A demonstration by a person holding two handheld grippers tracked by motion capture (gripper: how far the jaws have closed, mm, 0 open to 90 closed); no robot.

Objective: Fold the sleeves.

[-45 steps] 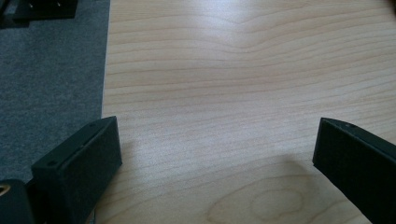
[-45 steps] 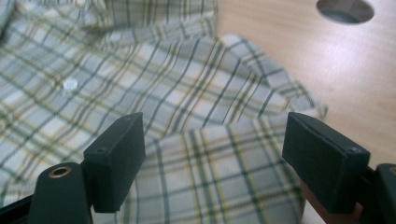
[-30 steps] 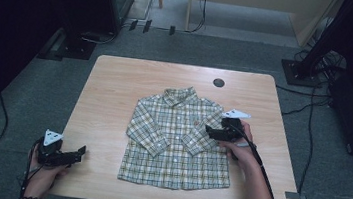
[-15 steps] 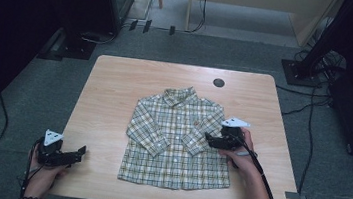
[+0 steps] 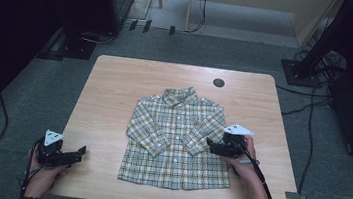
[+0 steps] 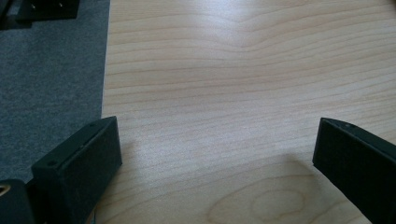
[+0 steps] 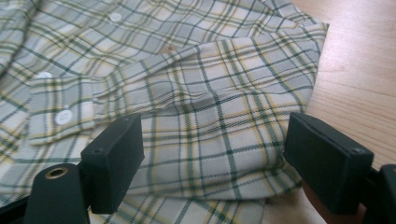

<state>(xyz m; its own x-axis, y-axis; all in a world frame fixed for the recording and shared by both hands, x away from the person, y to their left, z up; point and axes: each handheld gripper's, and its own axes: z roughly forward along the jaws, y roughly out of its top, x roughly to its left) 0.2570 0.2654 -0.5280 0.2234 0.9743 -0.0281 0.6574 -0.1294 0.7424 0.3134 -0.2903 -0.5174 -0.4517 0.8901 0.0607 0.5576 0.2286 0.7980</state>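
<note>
Near me on the left, my left gripper (image 5: 79, 153) rests at the near left corner of the wooden table (image 5: 115, 92). Its jaws are wide open and nothing is between them, just bare wood.

A bit farther in, in the middle of the table, lies a small plaid shirt (image 5: 175, 139). It is flat, front up, with the collar on the far side and both sleeves folded in across the front.

My right gripper (image 5: 209, 144) is at the shirt's right side, over the folded right sleeve (image 7: 224, 126). Its jaws are open too, one on each side of the sleeve cloth, but not pinching it.

I think I am folding the shirt and getting ready to grab. Next I need to go lower and squeeze the cloth.
</note>
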